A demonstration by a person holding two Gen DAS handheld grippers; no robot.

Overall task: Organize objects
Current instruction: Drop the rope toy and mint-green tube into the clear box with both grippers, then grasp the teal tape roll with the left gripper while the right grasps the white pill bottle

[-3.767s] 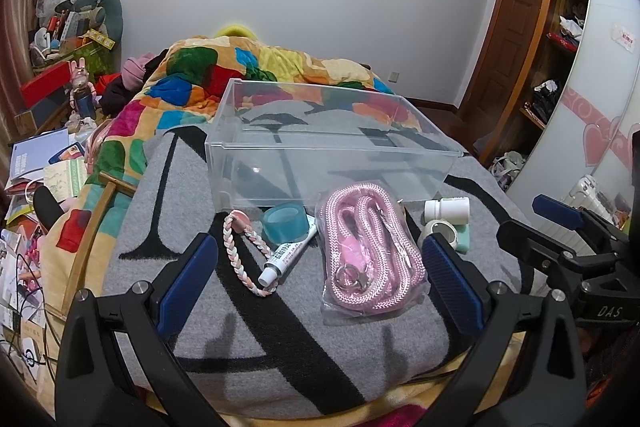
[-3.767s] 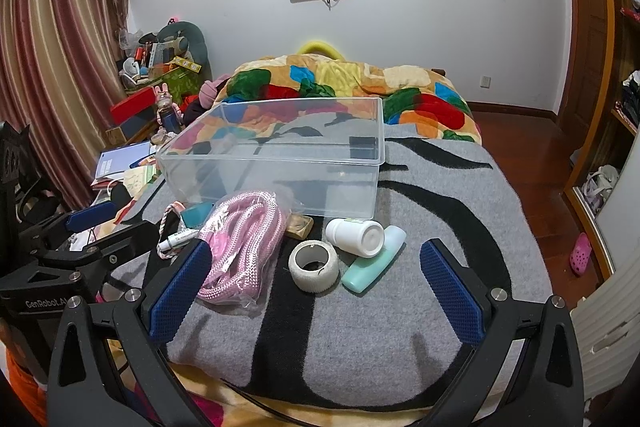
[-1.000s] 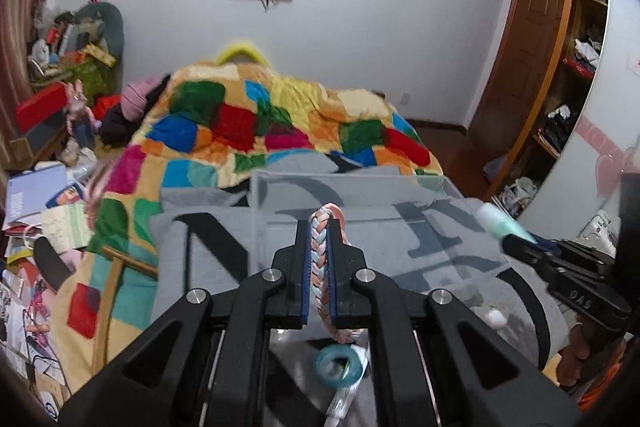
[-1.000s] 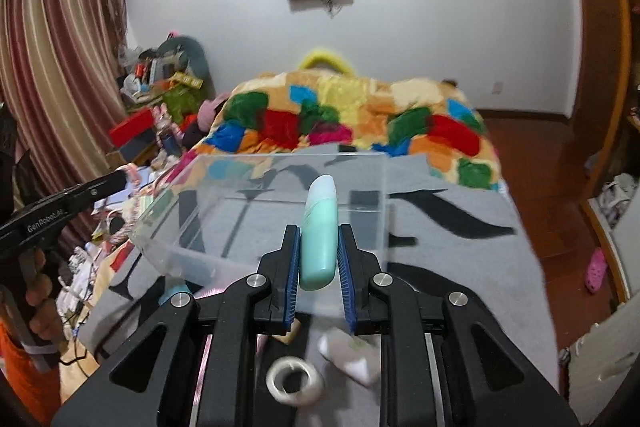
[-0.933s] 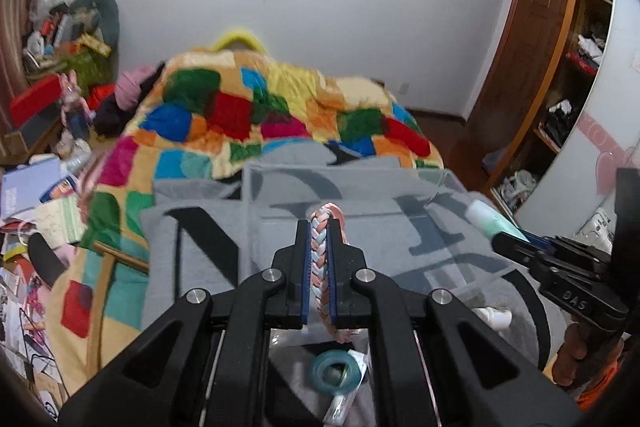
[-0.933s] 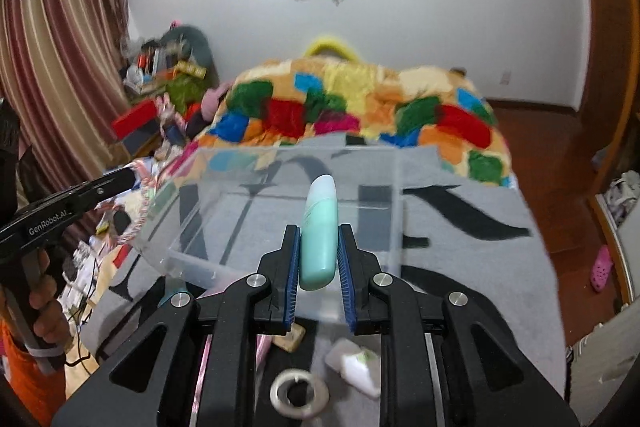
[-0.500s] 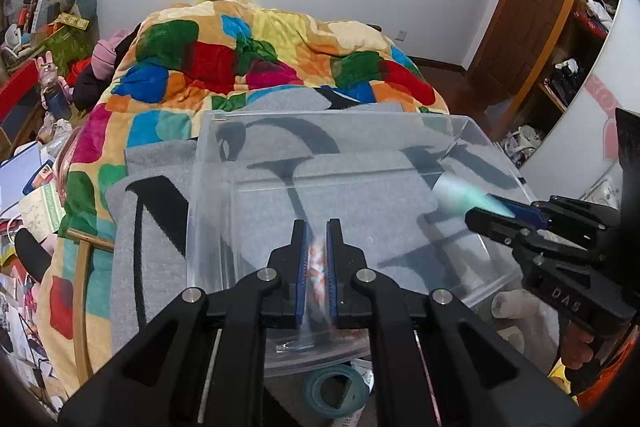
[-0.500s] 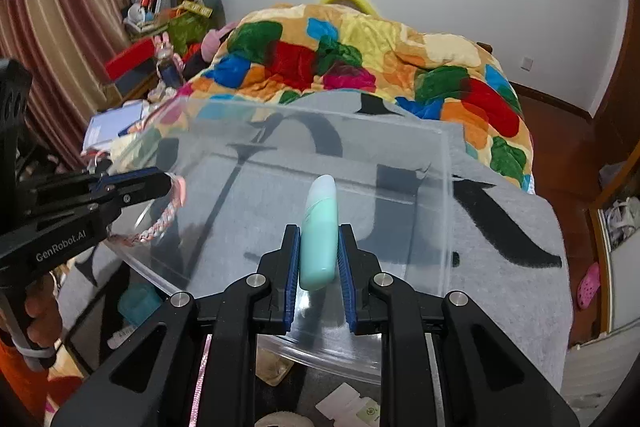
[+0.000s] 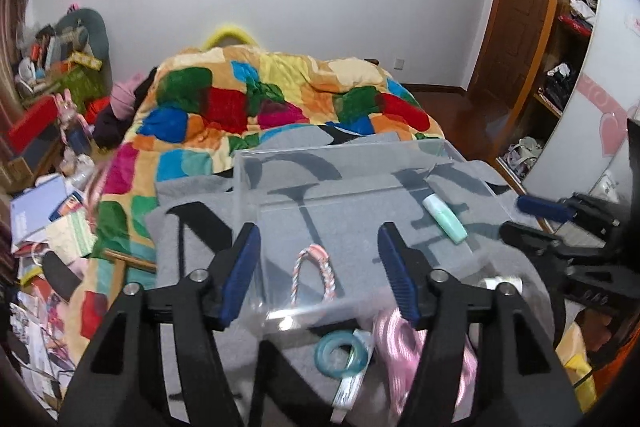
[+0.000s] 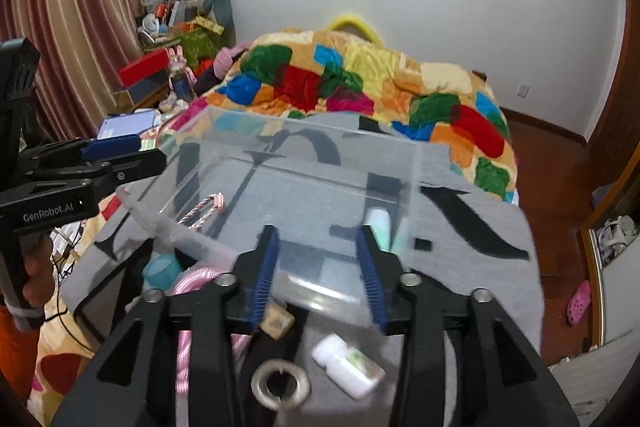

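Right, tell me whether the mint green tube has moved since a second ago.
Yes. The mint green tube has left the right gripper, whose jaws now stand open, and lies inside the clear bin at its right end.

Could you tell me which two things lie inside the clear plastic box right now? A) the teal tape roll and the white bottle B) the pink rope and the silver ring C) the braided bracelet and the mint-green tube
C: the braided bracelet and the mint-green tube lie on the floor of the clear plastic box; both hand-held grippers are open and empty.
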